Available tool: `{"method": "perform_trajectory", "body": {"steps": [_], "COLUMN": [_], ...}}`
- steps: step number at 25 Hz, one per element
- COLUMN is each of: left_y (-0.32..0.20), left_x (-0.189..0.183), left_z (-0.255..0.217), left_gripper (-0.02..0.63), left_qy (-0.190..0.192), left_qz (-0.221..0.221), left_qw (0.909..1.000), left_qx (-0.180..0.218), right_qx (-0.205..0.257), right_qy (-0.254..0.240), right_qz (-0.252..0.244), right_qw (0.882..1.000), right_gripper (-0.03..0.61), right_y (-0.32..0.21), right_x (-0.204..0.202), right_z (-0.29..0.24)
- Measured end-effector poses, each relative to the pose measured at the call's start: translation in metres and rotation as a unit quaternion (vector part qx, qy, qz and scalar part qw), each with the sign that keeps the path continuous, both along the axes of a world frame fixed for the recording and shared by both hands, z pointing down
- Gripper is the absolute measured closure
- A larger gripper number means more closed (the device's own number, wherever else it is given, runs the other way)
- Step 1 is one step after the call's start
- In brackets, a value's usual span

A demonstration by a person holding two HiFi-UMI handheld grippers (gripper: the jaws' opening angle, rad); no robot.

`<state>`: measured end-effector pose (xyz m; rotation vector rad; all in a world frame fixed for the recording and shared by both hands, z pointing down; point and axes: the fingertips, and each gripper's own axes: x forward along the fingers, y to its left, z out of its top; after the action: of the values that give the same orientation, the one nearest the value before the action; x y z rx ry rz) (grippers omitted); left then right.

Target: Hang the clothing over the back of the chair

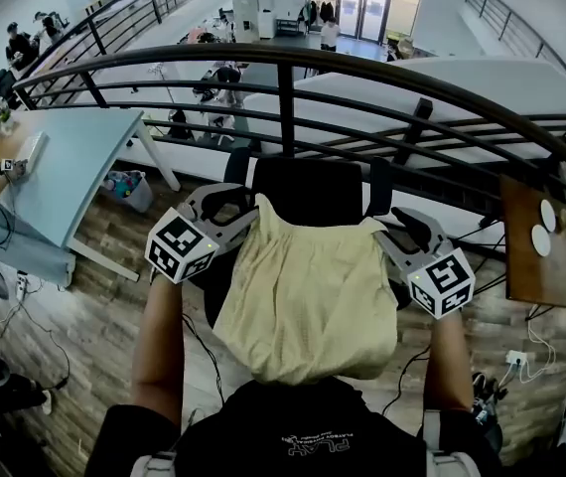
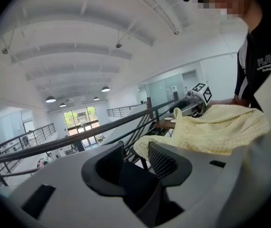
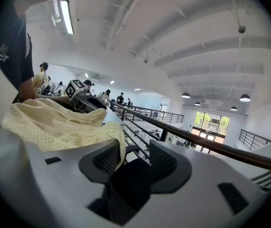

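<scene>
A pale yellow checked garment [image 1: 308,301] hangs in front of me, its top edge stretched between my two grippers just before the black chair back [image 1: 308,189]. My left gripper [image 1: 231,205] is at the cloth's upper left corner and my right gripper [image 1: 400,227] is at its upper right corner. In the left gripper view the left gripper [image 2: 135,152] is open, and the garment [image 2: 207,129] lies over the outer side of its right jaw. In the right gripper view the right gripper [image 3: 133,152] is open, and the garment [image 3: 54,122] drapes over its left jaw. Neither pair of pads presses the cloth. The dark chair back [image 3: 130,182] shows in the gap.
A curved black railing [image 1: 293,63] runs right behind the chair, with a drop to a lower floor beyond it. A light blue table [image 1: 65,167] stands at the left and a wooden table [image 1: 541,266] with small white items at the right. Cables [image 1: 25,316] lie on the wood floor.
</scene>
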<state>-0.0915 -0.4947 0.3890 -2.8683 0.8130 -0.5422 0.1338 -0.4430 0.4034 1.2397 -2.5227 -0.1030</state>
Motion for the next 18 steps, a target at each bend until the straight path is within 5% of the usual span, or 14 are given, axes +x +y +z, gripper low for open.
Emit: {"method": "perform_trajectory", "body": {"steps": [8, 18], "left_y": [0.004, 0.007], "left_x": [-0.012, -0.008], "left_z": [-0.005, -0.018], "left_gripper": [0.439, 0.471], "left_qy": [0.005, 0.012], "left_qz": [-0.015, -0.027], "left_qw": [0.9998, 0.999], "left_qx": [0.009, 0.034], "right_qx": [-0.033, 0.005], "right_qy": [-0.01, -0.019], "right_qz": [-0.017, 0.009], "right_qw": [0.999, 1.0], "right_gripper": [0.4, 0.413], "right_y": [0.008, 0.004], "right_x": [0.001, 0.003], "right_z": [0.01, -0.013]}}
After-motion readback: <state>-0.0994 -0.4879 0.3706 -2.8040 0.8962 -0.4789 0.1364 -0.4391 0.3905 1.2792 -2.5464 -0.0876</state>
